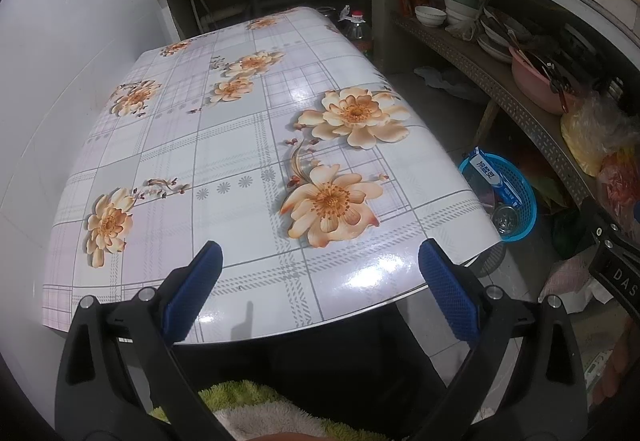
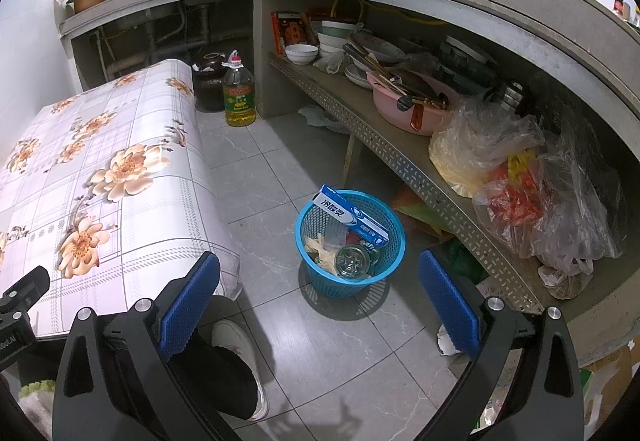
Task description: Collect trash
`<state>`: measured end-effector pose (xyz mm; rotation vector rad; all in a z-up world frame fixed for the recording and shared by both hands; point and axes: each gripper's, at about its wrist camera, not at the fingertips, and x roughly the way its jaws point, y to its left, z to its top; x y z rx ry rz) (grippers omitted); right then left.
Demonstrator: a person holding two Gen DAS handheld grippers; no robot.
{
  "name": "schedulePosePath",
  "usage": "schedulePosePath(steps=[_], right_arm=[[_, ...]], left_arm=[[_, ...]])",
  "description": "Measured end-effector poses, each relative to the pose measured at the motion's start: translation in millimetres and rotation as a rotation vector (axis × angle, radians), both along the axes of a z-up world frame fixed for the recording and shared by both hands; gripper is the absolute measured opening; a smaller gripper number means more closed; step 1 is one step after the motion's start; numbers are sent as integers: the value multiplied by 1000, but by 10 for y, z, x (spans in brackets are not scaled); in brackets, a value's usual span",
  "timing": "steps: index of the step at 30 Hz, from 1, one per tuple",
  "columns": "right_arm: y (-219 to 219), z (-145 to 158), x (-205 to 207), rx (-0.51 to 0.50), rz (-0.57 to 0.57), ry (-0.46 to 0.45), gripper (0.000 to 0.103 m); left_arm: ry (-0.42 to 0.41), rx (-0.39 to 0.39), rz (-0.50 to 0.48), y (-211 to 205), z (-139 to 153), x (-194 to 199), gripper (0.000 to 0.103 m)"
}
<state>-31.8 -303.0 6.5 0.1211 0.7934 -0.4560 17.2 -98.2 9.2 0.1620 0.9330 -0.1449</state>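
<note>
A blue plastic basket [image 2: 348, 273] stands on the grey tiled floor, right of the table. Inside it lie a blue-and-white toothpaste box [image 2: 352, 215], a round metal can [image 2: 352, 261] and crumpled wrappers [image 2: 318, 247]. My right gripper [image 2: 320, 289] hovers above and in front of the basket, open, with nothing between its blue pads. My left gripper [image 1: 320, 281] hangs open over the near edge of the flowered table [image 1: 224, 145]; no loose item shows on the tabletop. The basket [image 1: 516, 209] also shows in the left wrist view, beyond the table's right edge.
A low shelf [image 2: 384, 137] on the right carries bowls, a pink basin [image 2: 408, 109] and plastic bags [image 2: 520, 181]. An oil bottle [image 2: 239, 93] and a dark jar [image 2: 210, 81] stand at the table's far end. A person's shoe [image 2: 240, 353] rests on the floor near the right gripper.
</note>
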Motion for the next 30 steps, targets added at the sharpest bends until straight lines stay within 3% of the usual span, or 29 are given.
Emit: schedulePosePath(steps=[30], right_arm=[[21,55,41,-7,12,-2,97]], left_arm=[[-3,-1,0,5,8,12,94]])
